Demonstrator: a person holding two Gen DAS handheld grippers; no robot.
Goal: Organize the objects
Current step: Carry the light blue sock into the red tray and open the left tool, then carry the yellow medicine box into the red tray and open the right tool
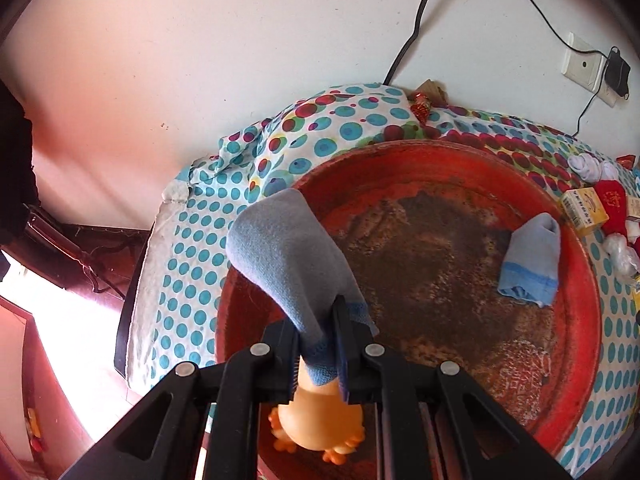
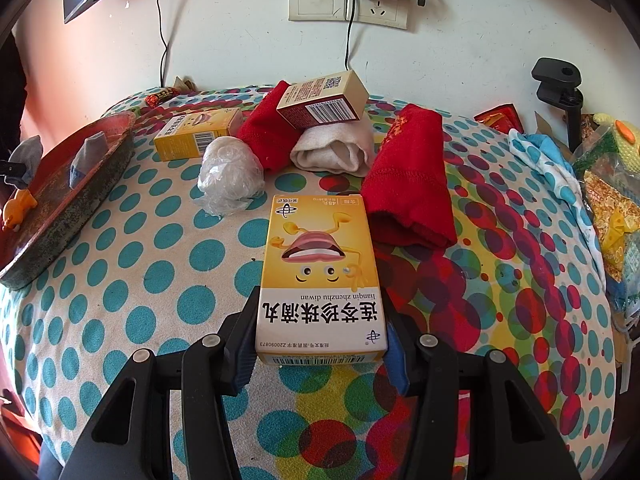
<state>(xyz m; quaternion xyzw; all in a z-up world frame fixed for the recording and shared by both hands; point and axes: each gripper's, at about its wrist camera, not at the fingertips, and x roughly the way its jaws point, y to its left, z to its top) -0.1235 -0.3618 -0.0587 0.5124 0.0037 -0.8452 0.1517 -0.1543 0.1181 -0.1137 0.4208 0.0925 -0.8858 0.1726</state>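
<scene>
The left gripper [image 1: 320,344] hangs above the near rim of the red tray [image 1: 592,320], pointing forward and down over it. Its jaws are clenched on the cuff of a grey sock [image 1: 288,256], which stands up out of the fingers and flops toward the tray's far-left rim. Just under the gripper, on the near side of the tray, sits an orange rubber duck [image 1: 320,420] — partly hidden by the fingers, so whether it touches the sock cannot be told. A second blue-grey sock [image 1: 532,260] lies folded inside the tray against its right wall.

The right gripper [image 2: 320,332] is held low and level over the spotted cloth [image 2: 140,280], well to the right of the tray, which shows at the left edge of that view. Its jaws grip a yellow medicine box [image 2: 320,272] by the near end, one finger on each long side; the box lies flat, pointing away from the camera, and whether it rests on the cloth or is lifted just clear cannot be told.

Beyond that box, farther from the tray:
- a crumpled ball of clear plastic [image 2: 230,176], just beside the box's far-left corner;
- a red sock [image 2: 408,176] just beside its far-right corner;
- a rolled white sock [image 2: 332,152] behind, with a brown-and-cream box [image 2: 324,100] tilted on top of it;
- another red sock [image 2: 264,128] touching the white one;
- a second yellow box [image 2: 196,134], the nearest of these to the tray.
</scene>
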